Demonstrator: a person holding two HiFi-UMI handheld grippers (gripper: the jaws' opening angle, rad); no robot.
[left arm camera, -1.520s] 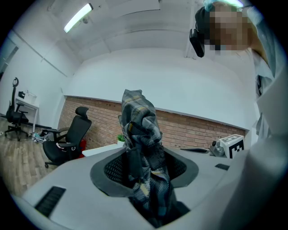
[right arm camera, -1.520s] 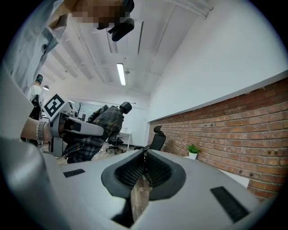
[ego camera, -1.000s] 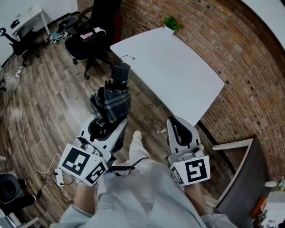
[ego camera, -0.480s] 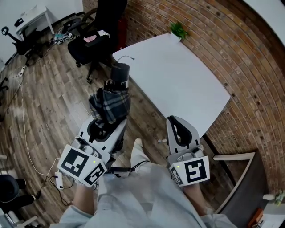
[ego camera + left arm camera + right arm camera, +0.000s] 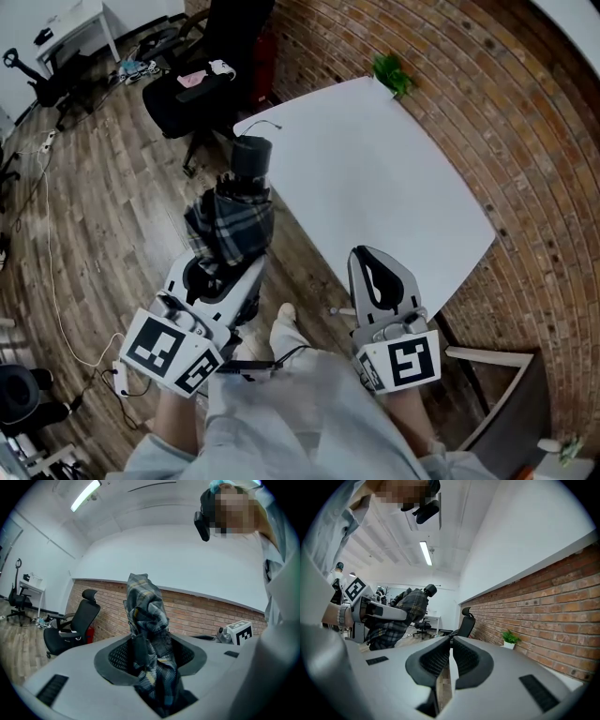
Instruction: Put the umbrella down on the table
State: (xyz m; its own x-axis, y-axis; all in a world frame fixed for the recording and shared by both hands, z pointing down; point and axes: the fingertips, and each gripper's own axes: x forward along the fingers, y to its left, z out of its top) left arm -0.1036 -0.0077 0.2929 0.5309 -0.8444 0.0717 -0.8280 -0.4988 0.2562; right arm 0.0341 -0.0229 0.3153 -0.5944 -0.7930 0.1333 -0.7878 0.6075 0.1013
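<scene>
My left gripper (image 5: 228, 262) is shut on a folded plaid umbrella (image 5: 231, 225), which stands up out of its jaws. The umbrella's black handle end (image 5: 250, 156) points at the near left edge of the white table (image 5: 375, 178). In the left gripper view the plaid fabric (image 5: 146, 616) fills the gap between the pads (image 5: 117, 656). My right gripper (image 5: 379, 277) is held off the table's near edge, its jaws closed with nothing between them. In the right gripper view the umbrella (image 5: 401, 609) shows at left.
A small green plant (image 5: 394, 71) stands at the table's far corner against the brick wall (image 5: 525, 122). A black office chair (image 5: 187, 89) stands on the wood floor left of the table. A cable (image 5: 47, 272) runs across the floor at left.
Both grippers and the umbrella have moved forward toward the table, so its near edge now lies closer to them. The grip on the umbrella is unchanged.
</scene>
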